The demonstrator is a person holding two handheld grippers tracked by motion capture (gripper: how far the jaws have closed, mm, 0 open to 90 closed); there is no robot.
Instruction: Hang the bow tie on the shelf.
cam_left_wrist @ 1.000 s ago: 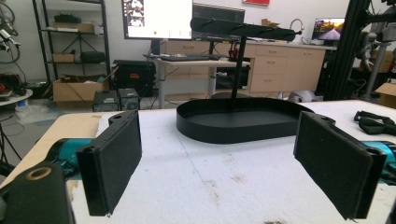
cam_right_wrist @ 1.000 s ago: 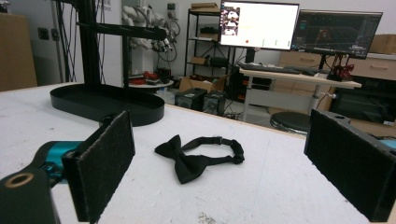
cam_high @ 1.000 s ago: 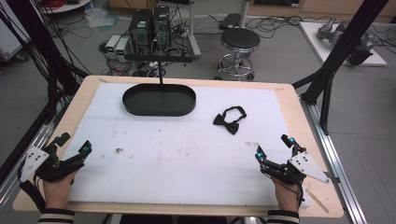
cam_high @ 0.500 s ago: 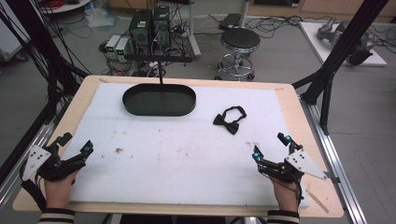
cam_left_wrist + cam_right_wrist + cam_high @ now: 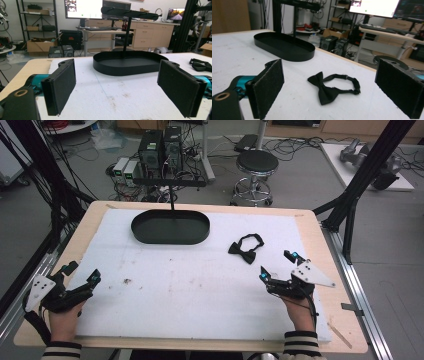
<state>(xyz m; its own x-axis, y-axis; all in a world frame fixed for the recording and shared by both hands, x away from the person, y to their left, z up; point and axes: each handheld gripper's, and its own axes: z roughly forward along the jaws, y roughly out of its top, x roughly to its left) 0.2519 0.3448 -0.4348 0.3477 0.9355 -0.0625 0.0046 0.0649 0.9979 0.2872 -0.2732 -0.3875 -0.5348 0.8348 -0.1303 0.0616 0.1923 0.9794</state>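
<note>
Both hand-held grippers [image 5: 80, 274] [image 5: 278, 265] wide open; right gripper view reveals bow tie [image 5: 329, 88] strap loop.

The white mat [image 5: 190, 285] lies bare between the left gripper [image 5: 80, 272] and the right gripper [image 5: 278, 266], so the middle of the table is open to pass. At the far side the black oval tray [image 5: 170, 227] with its upright post [image 5: 172, 200] blocks the way. The bow tie [image 5: 245, 250] lies just ahead of the right gripper, whose jaws gape wide.
</note>
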